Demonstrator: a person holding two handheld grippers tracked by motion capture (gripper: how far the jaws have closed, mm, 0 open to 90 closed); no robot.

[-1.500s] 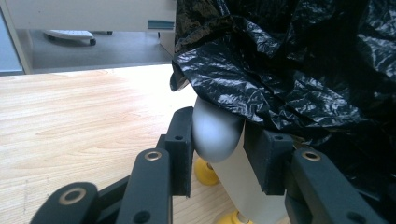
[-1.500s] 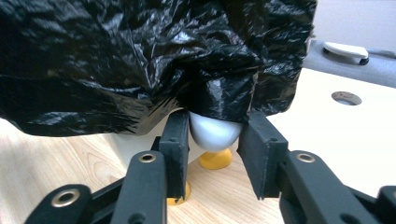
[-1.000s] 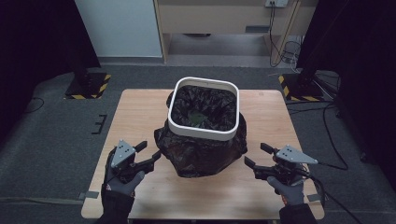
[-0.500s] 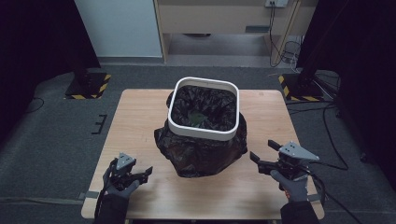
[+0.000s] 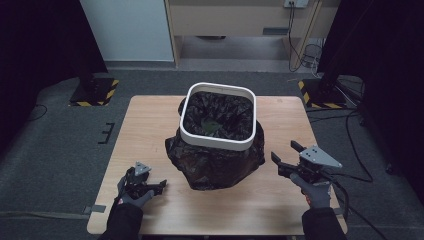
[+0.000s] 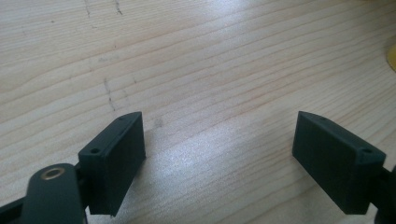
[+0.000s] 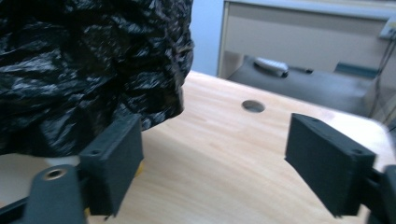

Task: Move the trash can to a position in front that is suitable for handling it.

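With both sets of jaws wide and empty, left gripper (image 5: 161, 185) low over the counter (image 5: 150, 125), right gripper (image 5: 285, 156) just beside the bag (image 5: 215, 167) draped around the mid-counter bin (image 5: 218, 145), a one-sided tug likely tips it.

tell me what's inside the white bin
The white bin is lined with a black bag that spills over the rim and down its sides. Something small and green lies at the bottom. The bag's folds hide anything else, and the bin's outer walls.
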